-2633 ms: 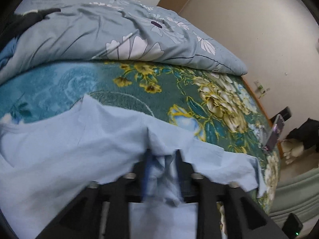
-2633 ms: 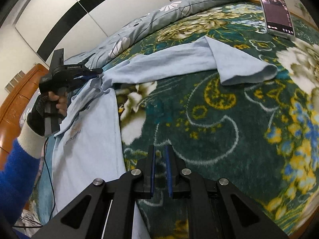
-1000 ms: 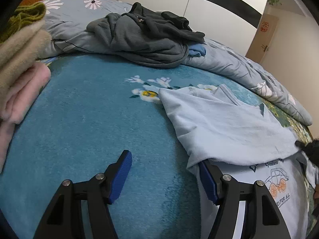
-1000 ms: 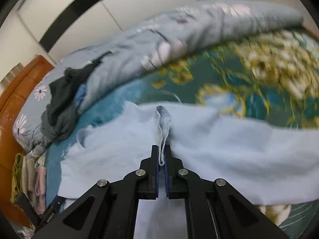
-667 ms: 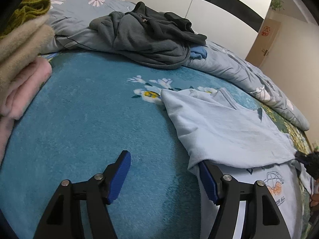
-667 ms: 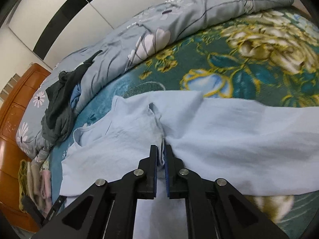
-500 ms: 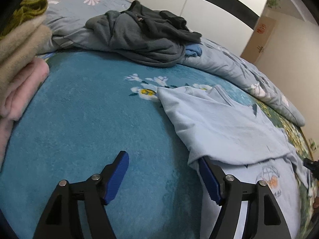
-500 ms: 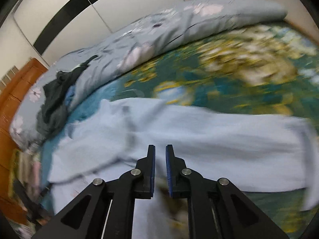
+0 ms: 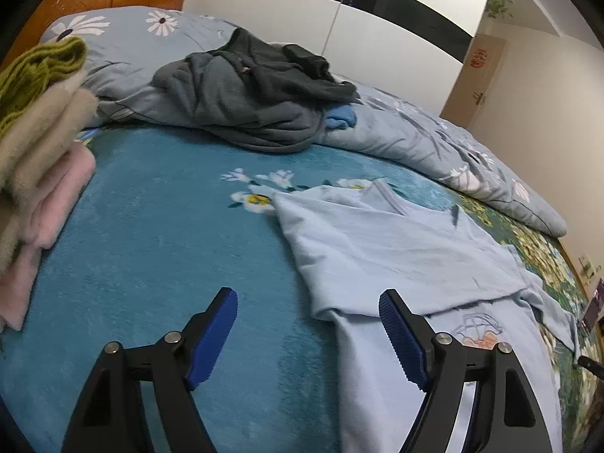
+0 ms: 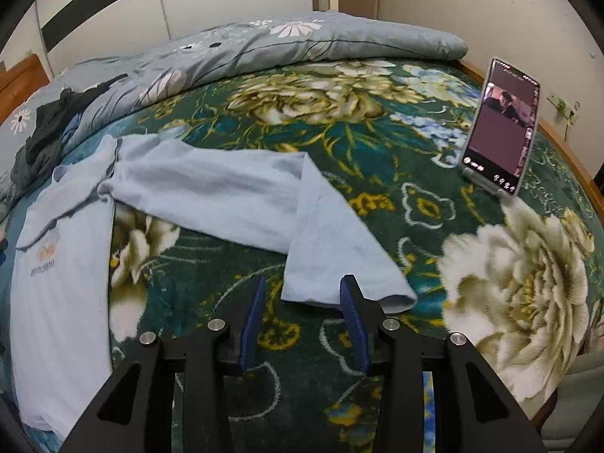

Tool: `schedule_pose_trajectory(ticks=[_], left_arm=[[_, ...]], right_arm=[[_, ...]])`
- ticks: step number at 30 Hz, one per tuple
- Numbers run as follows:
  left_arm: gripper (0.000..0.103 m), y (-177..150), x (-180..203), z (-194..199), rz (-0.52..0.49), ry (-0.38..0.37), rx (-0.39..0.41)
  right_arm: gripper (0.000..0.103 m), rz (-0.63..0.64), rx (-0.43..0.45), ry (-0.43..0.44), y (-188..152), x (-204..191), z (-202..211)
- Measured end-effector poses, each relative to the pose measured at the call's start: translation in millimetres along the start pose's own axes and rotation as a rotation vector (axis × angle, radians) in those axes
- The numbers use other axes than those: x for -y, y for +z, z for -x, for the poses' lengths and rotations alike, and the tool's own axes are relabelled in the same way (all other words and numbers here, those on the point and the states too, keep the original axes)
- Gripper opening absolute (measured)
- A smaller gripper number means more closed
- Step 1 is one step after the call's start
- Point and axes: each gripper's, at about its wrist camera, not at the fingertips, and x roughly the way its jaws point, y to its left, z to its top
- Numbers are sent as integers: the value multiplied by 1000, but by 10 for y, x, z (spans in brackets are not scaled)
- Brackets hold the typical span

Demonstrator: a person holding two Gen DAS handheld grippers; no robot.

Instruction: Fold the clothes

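A light blue shirt (image 9: 400, 256) is lying spread on the bed (image 9: 158, 241), one sleeve folded across its chest and the other sleeve (image 10: 264, 196) stretching out over the flowered blanket. The left claw (image 9: 309, 334) is hovering wide open at the shirt's folded edge, gripping nothing. The right claw (image 10: 302, 315) is gaping partly open just before the sleeve's cuff, also holding nothing. A phone (image 10: 500, 124) is standing propped nearby, and dark clothes (image 9: 256, 90) are lying piled on the quilt.

Bare blanket (image 9: 158, 226) lay open left of the shirt (image 9: 396, 256), hemmed by folded towels (image 9: 41, 158) far left and dark clothes (image 9: 256, 105) beyond; a propped phone (image 10: 502, 128) blocked the right.
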Motion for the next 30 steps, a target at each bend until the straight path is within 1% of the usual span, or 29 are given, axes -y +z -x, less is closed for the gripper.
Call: schedule_pose_trajectory(ticks=[3,7,10,12,13,14,16,20,23,25,28,30], left_arm=[[81,-12,43,46,-14,7,2],[81,-12,25,87,1,24,7],[81,-23,29,103,9,24,9],[81,-31,43,112,11,19,10],[81,-35,52,116,8,16,10],[81,-39,62,119,4,13,9],[81,-45,72,125,0,8,9],[81,-50,25,129,17,4,10],[81,-57,-20,119,31,-4,8],[81,-64,-53,107,40,-12,5],[81,-71,-114,98,55,-22,2],[81,-62,-171,99,70,-24,5]], right_arm=[[42,17,-3,-10,-2,-40,-78],[42,58,-22,-34,-69,-87,-162],[42,70,-10,-49,-99,-83,-154],[35,52,-14,-64,-91,-47,-150],[26,37,-17,-66,-79,-16,-142],[19,19,-22,-61,-67,20,-129],[8,-27,-28,-22,-25,96,-75],[6,-129,28,131,167,252,281],[6,-195,80,228,349,325,577],[6,-228,109,278,515,321,749],[6,-276,126,352,787,275,951],[6,-291,146,378,974,214,1087]])
